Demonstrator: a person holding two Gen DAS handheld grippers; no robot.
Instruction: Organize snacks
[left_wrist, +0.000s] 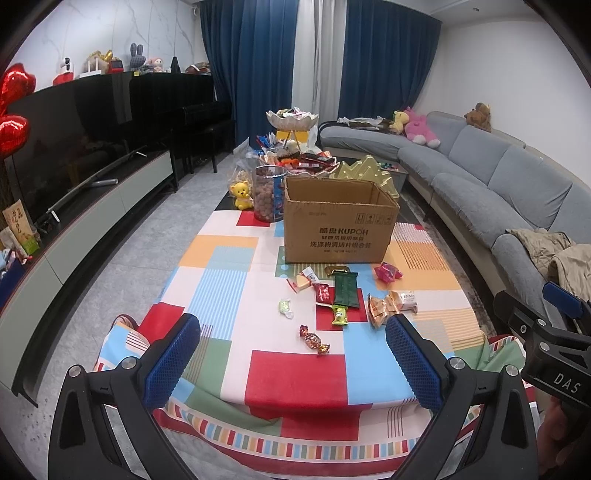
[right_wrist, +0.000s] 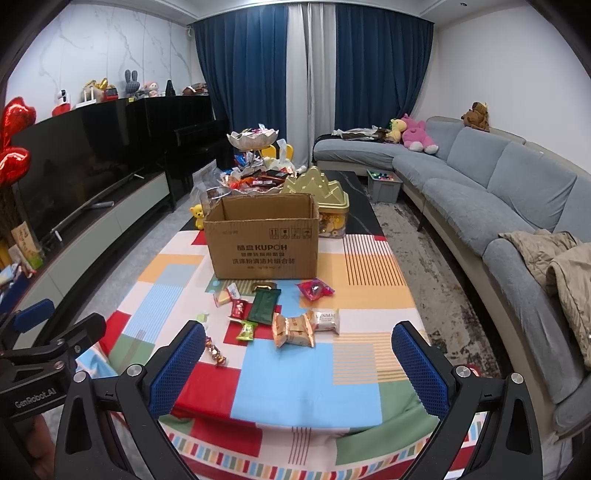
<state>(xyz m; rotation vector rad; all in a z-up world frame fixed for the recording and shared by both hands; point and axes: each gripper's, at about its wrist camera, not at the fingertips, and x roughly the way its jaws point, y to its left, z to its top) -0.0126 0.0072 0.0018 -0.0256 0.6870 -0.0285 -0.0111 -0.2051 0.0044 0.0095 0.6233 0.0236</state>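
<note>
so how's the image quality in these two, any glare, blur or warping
Left wrist view: strong fisheye bending, the sofa curves and the corners go black; the TV screen shows soft reflections; the loose snacks are sharp. Right wrist view: same warping and dark corners; even indoor light, the cardboard box print readable, no motion blur.

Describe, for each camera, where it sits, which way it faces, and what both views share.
Left wrist: sits on the left gripper, facing along the patchwork tablecloth; the right gripper shows at right.
Right wrist: sits on the right gripper, facing likewise; the left gripper shows at left.
Shared: open brown cardboard box, scattered wrapped snacks, grey sofa.
</note>
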